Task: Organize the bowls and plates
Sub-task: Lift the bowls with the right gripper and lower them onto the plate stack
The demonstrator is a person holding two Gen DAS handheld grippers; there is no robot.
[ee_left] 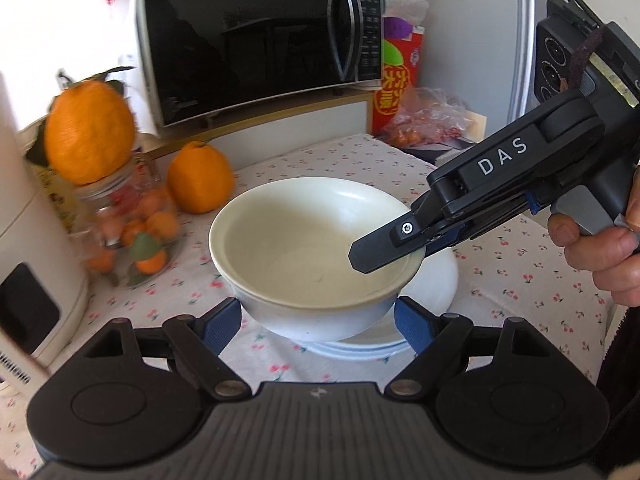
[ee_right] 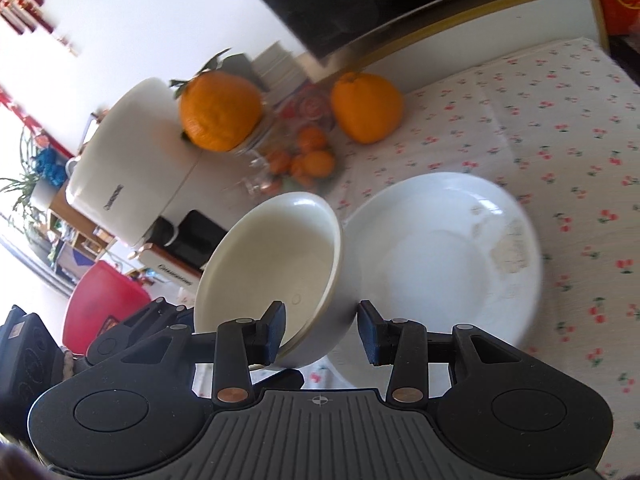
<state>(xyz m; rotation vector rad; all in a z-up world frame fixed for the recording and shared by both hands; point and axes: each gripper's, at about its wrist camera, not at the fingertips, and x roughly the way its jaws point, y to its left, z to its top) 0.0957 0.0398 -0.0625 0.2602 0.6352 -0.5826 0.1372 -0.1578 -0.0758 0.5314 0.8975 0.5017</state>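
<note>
Right gripper (ee_right: pixel 320 334) pinching bowl (ee_left: pixel 312 256) at its rim – one finger inside the wall, one outside, though pad contact on the outer side looks loose in the right wrist view. Left gripper (ee_left: pixel 318 330) spread wide, pads either side of bowl's base, not pressing. Bowl tilted, lifted just over white plate (ee_right: pixel 444 256) on the cherry-print tablecloth (ee_left: pixel 520 264). Step in hand, probably: carrying bowl – to stack or set aside. Next: level bowl, lower onto plate centre, then release.

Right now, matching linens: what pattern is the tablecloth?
White cloth tablecloth printed with small red cherries, clearest in the right wrist view.
</note>
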